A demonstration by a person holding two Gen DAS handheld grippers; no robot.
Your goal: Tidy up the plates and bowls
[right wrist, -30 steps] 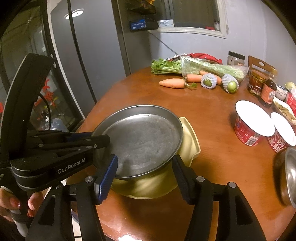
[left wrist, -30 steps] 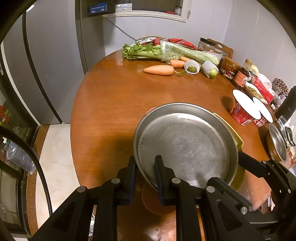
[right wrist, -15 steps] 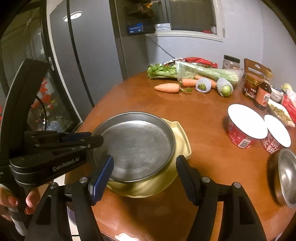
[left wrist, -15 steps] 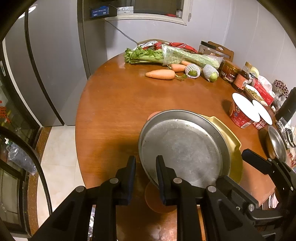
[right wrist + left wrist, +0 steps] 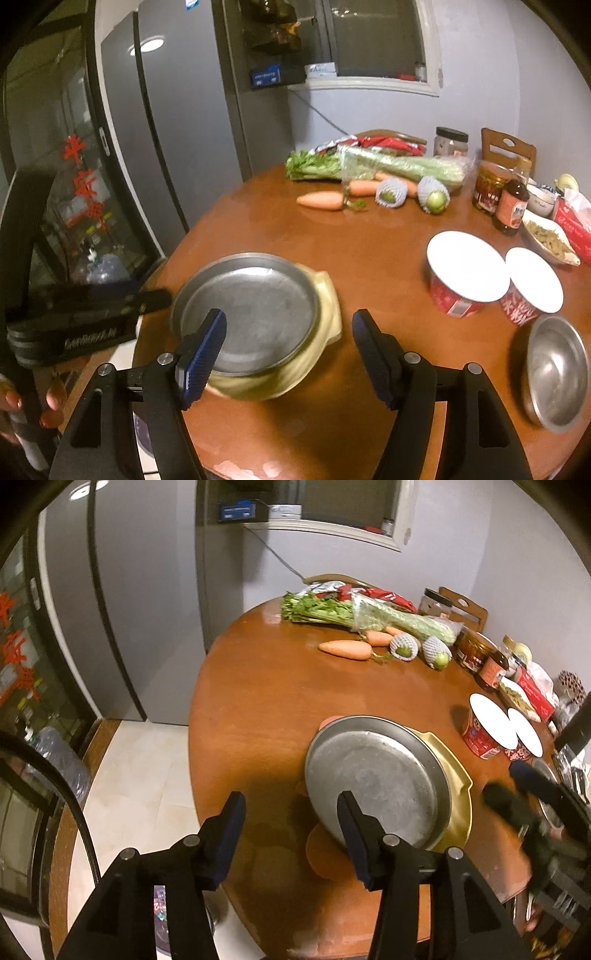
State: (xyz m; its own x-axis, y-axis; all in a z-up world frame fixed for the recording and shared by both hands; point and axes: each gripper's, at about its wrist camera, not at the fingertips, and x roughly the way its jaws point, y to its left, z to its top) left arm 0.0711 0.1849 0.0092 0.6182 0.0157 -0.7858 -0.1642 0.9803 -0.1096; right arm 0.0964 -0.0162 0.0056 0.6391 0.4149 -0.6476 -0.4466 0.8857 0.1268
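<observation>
two dishes are stacked near the front edge of the round wooden table [image 5: 258,701]: a metal plate [image 5: 373,782] sits on a yellow dish [image 5: 458,805], with an orange item partly hidden beneath them; half a second ago the plate's rim was pinched between the left gripper's fingers, whereas now the left gripper [image 5: 291,834] is spread wide and drawn back, so the plate has been released onto the stack; the right gripper [image 5: 288,354] is likewise held wide apart and grasps nothing, and it has been pulled back from the yellow dish it bracketed a second ago; it is judged that this stacking step is finished and both tools are free for the next piece; a loose metal bowl [image 5: 557,373] lies well apart at the right edge of the table, beside two instant noodle cups [image 5: 465,273], and is judged the likely next item; carrots [image 5: 321,201] and celery [image 5: 373,166] lie at the far side, away from the stack; the plate appears slightly off-centre on the yellow dish, so sliding is judged possible if more is added.
</observation>
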